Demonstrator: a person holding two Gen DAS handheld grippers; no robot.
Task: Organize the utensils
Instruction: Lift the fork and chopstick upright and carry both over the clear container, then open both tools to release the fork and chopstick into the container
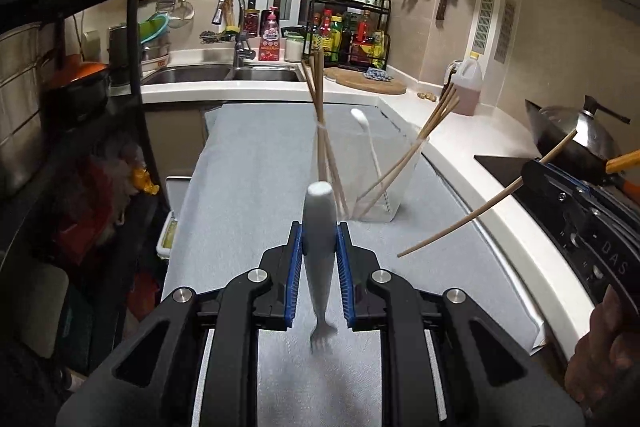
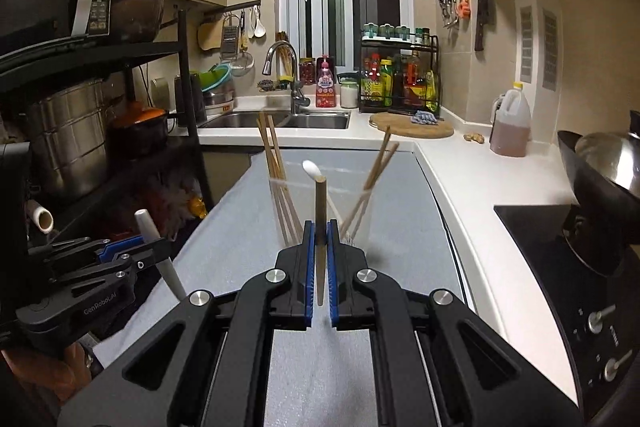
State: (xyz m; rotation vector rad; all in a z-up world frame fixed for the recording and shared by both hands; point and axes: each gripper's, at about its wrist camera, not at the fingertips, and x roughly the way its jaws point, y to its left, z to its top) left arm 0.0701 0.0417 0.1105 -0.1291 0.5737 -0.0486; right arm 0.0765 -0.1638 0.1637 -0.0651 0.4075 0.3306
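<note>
A white-handled fork point(image 1: 319, 247) is seen between blue ribbed pads point(image 1: 295, 267) on the black left claw point(image 1: 319, 235). A tan wooden chopstick point(image 2: 320, 235) is framed by the same blue pads on the black right claw point(image 2: 320, 239). The worktop point(image 1: 248, 187) is covered in pale grey speckled matting. A clear holder point(image 1: 372, 179) is filled with tan chopsticks and a white spoon point(image 1: 366, 135).

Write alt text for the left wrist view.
The left gripper holds a white-handled fork, tines toward the camera, above a grey mat. Ahead stands a clear container of chopsticks; at right, the right gripper grips one chopstick.
</note>
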